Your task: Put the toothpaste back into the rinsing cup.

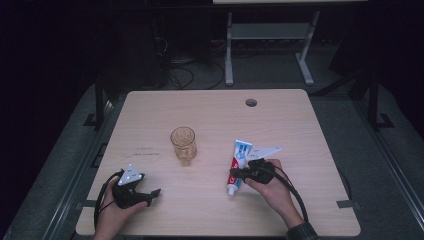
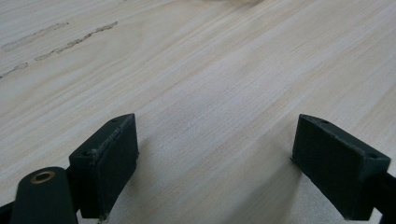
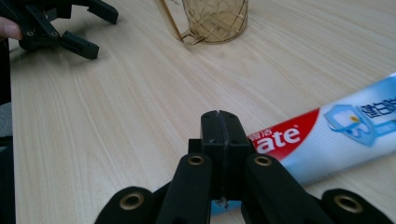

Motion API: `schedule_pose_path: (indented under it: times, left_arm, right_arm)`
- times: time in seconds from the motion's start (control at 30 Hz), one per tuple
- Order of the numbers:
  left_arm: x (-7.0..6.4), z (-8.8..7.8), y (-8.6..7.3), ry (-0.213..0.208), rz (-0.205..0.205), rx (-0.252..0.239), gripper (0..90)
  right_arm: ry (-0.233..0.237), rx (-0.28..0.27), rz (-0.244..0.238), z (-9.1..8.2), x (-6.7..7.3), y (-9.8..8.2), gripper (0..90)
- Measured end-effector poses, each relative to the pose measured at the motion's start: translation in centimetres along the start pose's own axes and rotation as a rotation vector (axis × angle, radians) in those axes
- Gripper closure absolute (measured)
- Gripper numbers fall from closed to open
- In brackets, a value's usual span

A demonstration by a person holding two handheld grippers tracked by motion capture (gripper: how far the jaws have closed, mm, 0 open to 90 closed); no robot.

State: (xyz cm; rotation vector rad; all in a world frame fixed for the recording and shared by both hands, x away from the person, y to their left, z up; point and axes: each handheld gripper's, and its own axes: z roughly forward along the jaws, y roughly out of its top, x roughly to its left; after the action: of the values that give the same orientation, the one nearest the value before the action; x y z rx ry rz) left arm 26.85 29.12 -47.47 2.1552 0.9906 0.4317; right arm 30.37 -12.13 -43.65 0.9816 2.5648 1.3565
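A red, white and blue toothpaste tube (image 1: 240,162) (image 3: 336,135) lies flat on the wooden table (image 1: 210,110), right of centre. My right gripper (image 1: 235,173) (image 3: 221,122) sits low over the tube's lower end, its jaws pressed together with nothing between them; the tube passes beneath and to the right of them. An amber glass cup (image 1: 183,145) (image 3: 215,18) stands upright near the table's middle. My left gripper (image 1: 152,196) (image 2: 215,135) rests near the front left edge, jaws spread wide over bare wood. It also appears as the left gripper (image 3: 60,28) far off, open.
A round cable hole (image 1: 251,102) sits near the table's far edge. Faint scuff marks (image 1: 145,150) (image 2: 60,37) lie left of the cup. Behind the table stand the white legs of another desk (image 1: 229,50) and loose cables on the floor.
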Motion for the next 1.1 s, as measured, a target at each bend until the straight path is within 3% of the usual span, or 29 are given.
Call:
schedule_pose_path:
  times: [0.5, 1.1]
  left_arm:
    - [0.0, 0.0, 0.0, 0.0, 0.0, 0.0, 13.5]
    - [0.0, 0.0, 0.0, -0.001, 0.001, 0.0, 13.5]
  right_arm:
    - [0.026, 0.067, -0.019, 3.0, 0.9, 0.1, 90.0]
    - [0.004, 0.094, -0.025, 3.0, 0.7, -0.5, 90.0]
